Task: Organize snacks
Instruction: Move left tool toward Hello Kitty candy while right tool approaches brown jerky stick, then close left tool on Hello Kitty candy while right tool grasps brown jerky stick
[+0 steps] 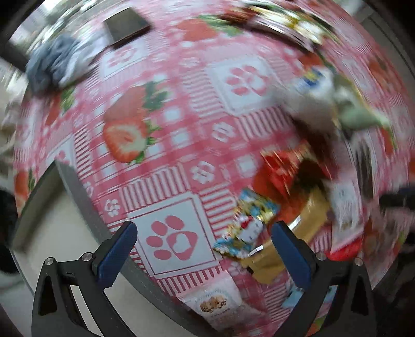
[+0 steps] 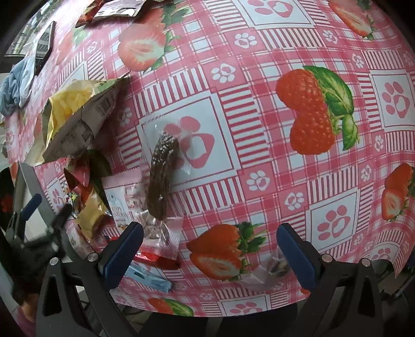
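Observation:
My left gripper is open and empty above the near edge of the table with the pink strawberry cloth. The view is motion-blurred. Right of it lie a blue cartoon packet, a gold packet, a red packet and a white packet. My right gripper is open and empty over the cloth. Ahead of it lies a chocolate bar in clear wrap. A yellow chip bag and a pile of small packets lie to its left. The left gripper shows in the right wrist view.
A blue-grey cloth and a dark flat device lie at the far left. More packets lie at the far edge. A clear wrapped snack lies by my right finger. The table edge runs just below both grippers.

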Available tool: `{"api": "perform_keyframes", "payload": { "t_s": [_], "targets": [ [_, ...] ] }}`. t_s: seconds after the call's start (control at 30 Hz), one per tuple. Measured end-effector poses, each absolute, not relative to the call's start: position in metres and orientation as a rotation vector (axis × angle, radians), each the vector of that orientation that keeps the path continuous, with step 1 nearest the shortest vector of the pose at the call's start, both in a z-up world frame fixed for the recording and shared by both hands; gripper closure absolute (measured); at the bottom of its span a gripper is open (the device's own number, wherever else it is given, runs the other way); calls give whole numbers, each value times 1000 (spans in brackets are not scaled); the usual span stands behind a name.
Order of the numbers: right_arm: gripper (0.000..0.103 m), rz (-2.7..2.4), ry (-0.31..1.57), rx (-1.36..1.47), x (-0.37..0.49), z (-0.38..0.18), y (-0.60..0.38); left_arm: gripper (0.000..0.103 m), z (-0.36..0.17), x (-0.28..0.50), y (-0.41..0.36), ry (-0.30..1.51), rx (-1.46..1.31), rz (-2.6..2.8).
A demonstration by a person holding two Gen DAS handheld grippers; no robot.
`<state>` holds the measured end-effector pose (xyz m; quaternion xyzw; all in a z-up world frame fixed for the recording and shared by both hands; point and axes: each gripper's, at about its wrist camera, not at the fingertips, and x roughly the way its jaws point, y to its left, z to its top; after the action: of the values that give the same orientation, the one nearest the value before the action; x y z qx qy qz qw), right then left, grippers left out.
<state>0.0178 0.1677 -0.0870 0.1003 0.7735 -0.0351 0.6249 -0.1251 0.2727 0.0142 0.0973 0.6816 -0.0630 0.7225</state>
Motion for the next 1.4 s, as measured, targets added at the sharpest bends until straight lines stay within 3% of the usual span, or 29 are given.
{"api": "perform_keyframes", "payload": {
  "t_s": [0.23, 0.57, 0.8, 0.97, 1.4],
  "targets": [
    [0, -116, 1788, 199, 57, -95, 166, 0, 1, -138, 235, 1513, 274, -49],
    [0, -165, 1775, 222, 105, -123, 181, 0, -15, -97, 308, 1535, 124, 37],
    [0, -224, 1782, 68, 116, -123, 171, 0, -15, -113, 276, 1549, 63, 16],
    [0, -260, 1797, 172, 119, -121, 154, 0, -21, -112, 272, 1558, 29, -10],
    [0, -181, 1740, 72, 147, -111, 170, 0, -19, -116, 282, 1487, -12, -20]
  ]
}}
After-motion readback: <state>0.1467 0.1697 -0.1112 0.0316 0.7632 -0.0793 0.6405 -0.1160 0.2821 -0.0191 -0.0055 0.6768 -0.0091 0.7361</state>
